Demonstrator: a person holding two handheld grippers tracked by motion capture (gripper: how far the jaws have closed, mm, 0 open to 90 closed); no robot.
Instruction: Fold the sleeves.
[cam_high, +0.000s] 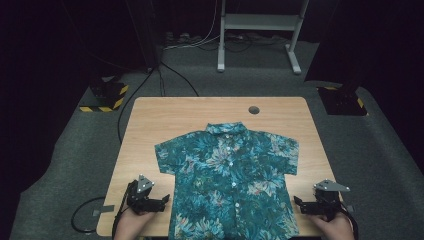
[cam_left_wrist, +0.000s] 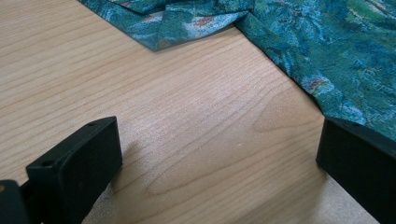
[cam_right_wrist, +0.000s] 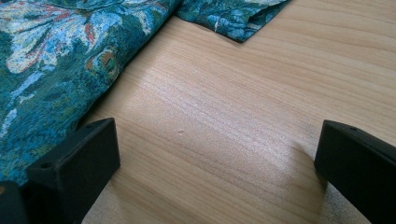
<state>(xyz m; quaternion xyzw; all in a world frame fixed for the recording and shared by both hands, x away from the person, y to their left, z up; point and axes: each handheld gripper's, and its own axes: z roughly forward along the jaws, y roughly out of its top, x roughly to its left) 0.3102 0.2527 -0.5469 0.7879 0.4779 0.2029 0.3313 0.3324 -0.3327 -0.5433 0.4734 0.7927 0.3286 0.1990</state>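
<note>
A teal floral short-sleeved shirt (cam_high: 230, 175) lies flat and buttoned on the wooden table (cam_high: 165, 117), collar toward the far edge, hem at the near edge. My left gripper (cam_high: 162, 201) rests on the table just left of the shirt's lower side, jaws wide open over bare wood (cam_left_wrist: 205, 140), with the shirt's edge (cam_left_wrist: 336, 60) and left sleeve (cam_left_wrist: 177, 23) beyond. My right gripper (cam_high: 299, 204) sits just right of the shirt's lower side, also open over bare wood (cam_right_wrist: 219, 140), the shirt body (cam_right_wrist: 51, 51) by its left jaw and the sleeve tip (cam_right_wrist: 233, 18) ahead.
A round cable hole (cam_high: 254, 109) sits near the table's far edge. On the grey carpet beyond stand a white frame (cam_high: 260, 30) and two black bases with yellow hazard stripes (cam_high: 106, 96). Cables trail along the floor at the left (cam_high: 85, 215).
</note>
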